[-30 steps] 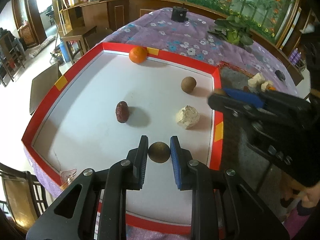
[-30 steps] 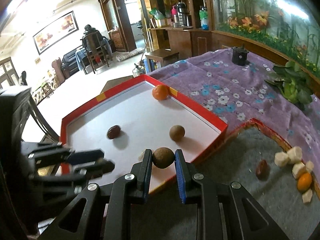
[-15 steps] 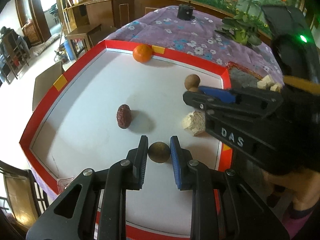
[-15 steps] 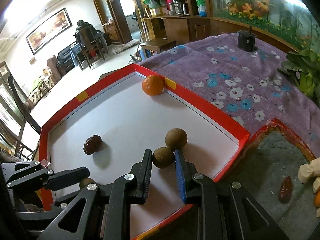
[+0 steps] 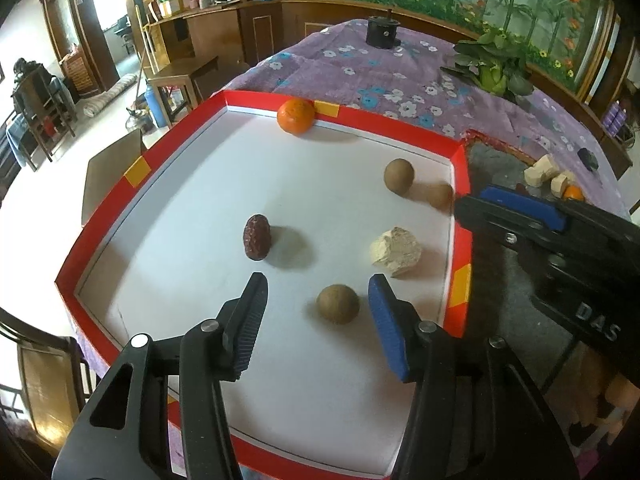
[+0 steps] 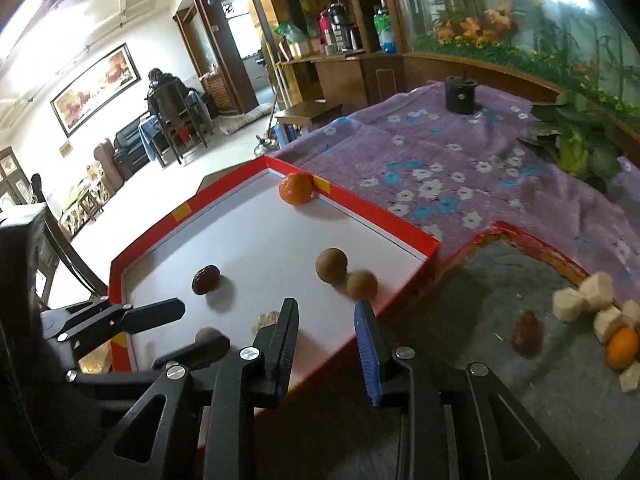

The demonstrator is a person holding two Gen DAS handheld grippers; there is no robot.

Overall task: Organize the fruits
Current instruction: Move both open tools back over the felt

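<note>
The left gripper (image 5: 318,296) hangs low with its jaws spread wide. To its right, the right gripper (image 6: 326,318) is likewise parted, gripping nothing.

1. My left gripper (image 5: 318,300) has let go: its jaws now stand wide, and the brown fruit (image 5: 338,303) lies free on the tray (image 5: 98,208) between them.
2. My right gripper (image 6: 326,322) has also spread apart; its brown fruit (image 6: 362,285) now rests on the tray, touching another round brown fruit (image 6: 331,265) near the right rim.
3. The right gripper has drawn back to the tray's near-right edge.
</note>
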